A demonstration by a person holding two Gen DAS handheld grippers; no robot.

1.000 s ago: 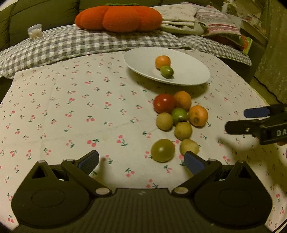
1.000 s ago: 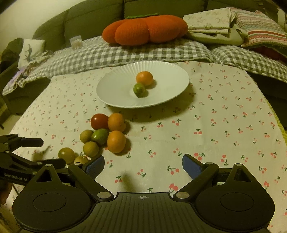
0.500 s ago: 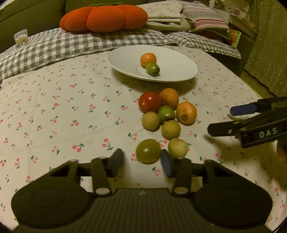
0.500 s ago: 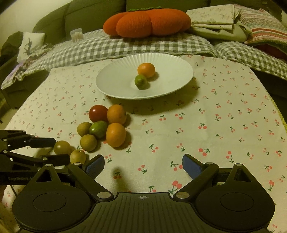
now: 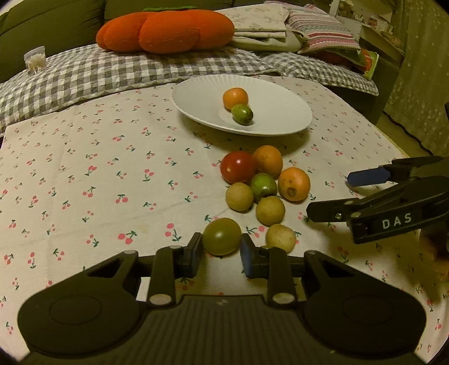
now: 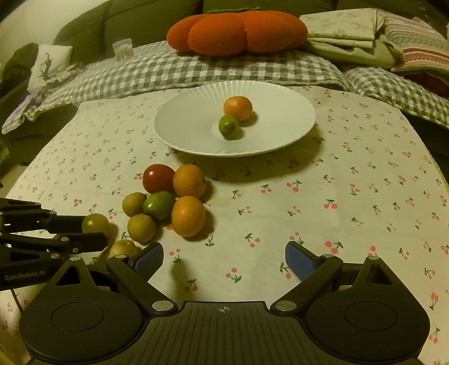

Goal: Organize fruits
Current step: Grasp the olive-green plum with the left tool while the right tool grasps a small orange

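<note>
My left gripper point(image 5: 220, 250) is shut on an olive-green tomato point(image 5: 221, 235), which rests on the cherry-print cloth; it also shows in the right wrist view point(image 6: 94, 223). Beyond it lie a red tomato point(image 5: 238, 166), two oranges point(image 5: 294, 184), a green fruit point(image 5: 263, 187) and three yellowish fruits point(image 5: 239, 196). A white plate point(image 5: 280, 123) farther back holds an orange point(image 5: 235, 98) and a green fruit point(image 5: 242, 113). My right gripper point(image 6: 224, 261) is open and empty, low over the cloth to the right of the pile.
A checked blanket point(image 5: 84, 73), an orange pumpkin cushion point(image 5: 165, 26) and folded linens point(image 5: 280, 25) lie behind the table. The table's right edge point(image 5: 393, 143) drops to the floor. A small white container point(image 5: 35, 59) stands at the back left.
My left gripper moved forward and its jaws closed from wide open onto the olive-green tomato. My right gripper stayed open and shifted slightly forward.
</note>
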